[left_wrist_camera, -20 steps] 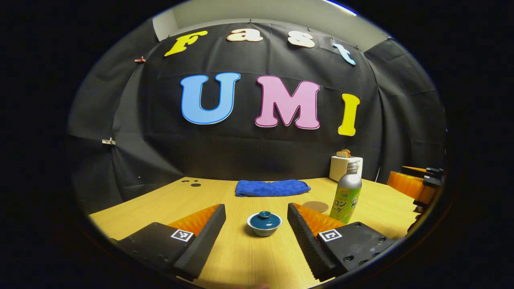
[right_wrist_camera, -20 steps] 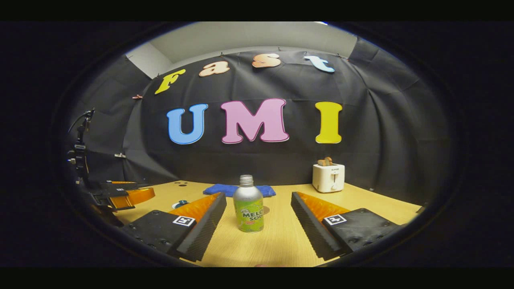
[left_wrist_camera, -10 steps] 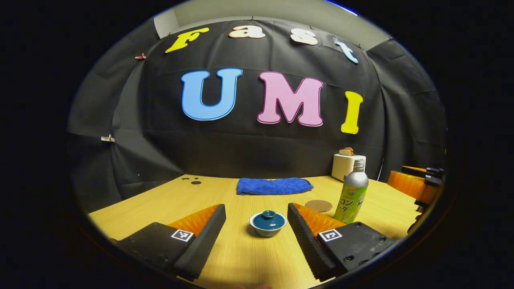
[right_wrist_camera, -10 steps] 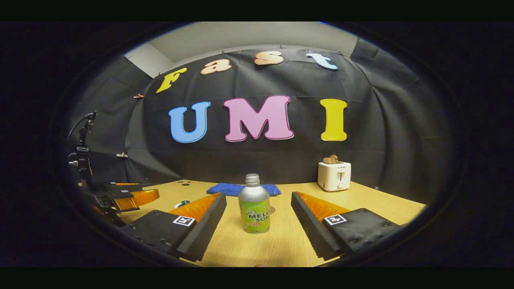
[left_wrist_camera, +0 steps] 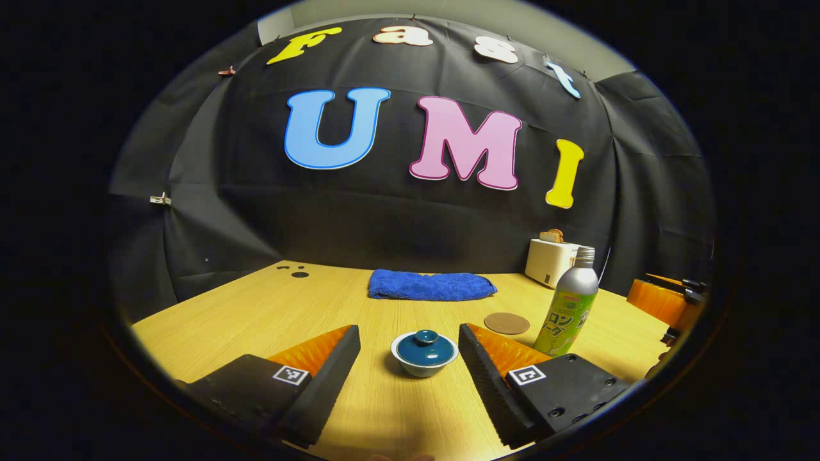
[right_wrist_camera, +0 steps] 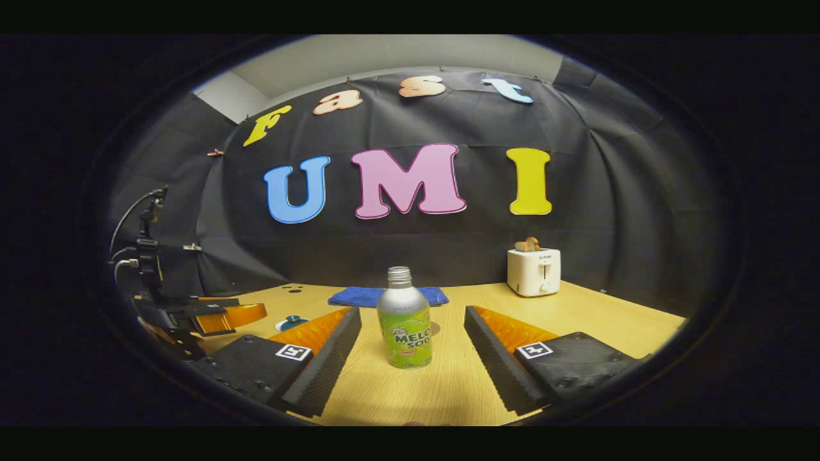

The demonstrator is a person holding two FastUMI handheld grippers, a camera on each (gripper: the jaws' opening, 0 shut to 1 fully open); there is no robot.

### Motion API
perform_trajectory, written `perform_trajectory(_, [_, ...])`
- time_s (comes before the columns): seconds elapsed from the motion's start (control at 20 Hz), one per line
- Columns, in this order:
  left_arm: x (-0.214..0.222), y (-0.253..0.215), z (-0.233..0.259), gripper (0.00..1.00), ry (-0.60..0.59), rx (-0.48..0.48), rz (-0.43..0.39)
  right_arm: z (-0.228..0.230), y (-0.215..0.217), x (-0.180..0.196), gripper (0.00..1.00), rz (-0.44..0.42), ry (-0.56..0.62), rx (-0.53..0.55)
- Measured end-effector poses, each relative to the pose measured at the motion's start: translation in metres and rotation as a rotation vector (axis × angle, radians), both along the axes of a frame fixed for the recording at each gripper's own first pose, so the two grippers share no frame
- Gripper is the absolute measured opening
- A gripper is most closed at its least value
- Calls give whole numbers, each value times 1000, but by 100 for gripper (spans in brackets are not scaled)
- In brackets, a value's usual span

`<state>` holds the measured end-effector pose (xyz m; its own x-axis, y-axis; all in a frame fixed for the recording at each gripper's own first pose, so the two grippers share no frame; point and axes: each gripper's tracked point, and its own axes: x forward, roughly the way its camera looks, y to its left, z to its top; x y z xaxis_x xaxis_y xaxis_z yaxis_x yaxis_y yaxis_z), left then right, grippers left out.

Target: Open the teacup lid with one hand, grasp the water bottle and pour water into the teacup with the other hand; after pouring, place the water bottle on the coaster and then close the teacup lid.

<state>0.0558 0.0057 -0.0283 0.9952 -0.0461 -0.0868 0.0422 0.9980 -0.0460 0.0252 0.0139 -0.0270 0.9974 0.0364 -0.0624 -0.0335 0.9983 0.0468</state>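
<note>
On the pale wooden worktop (left_wrist_camera: 256,314), the small lidded blue ceramic teacup (left_wrist_camera: 424,352) sits between the left claw's (left_wrist_camera: 410,358) spread fingers. The right claw (right_wrist_camera: 413,349), also spread, frames the silver-green water bottle (right_wrist_camera: 403,326). Each claw should centre itself before pinching.

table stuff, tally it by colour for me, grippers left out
blue: 2, the lidded teacup and the towel
silver and green: 1, the water bottle
brown: 1, the coaster
white: 1, the toaster
total: 5
</note>
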Motion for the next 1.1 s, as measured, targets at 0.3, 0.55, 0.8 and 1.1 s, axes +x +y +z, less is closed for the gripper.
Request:
perform_trajectory(0.3, [44,-11,-18,98,73,-35,-31,-6,-7,10,100,-20,1,11])
perform_trajectory(0.55, [68,-20,-31,89,103,-16,-51,-17,-12,16,100,-30,28,20])
perform_trajectory(0.8, [85,-35,-38,81,132,6,-75,-27,-18,22,100,-42,48,40])
perform_trajectory(1.1, [92,-36,-48,73,166,41,-64,-32,-20,25,100,-34,55,40])
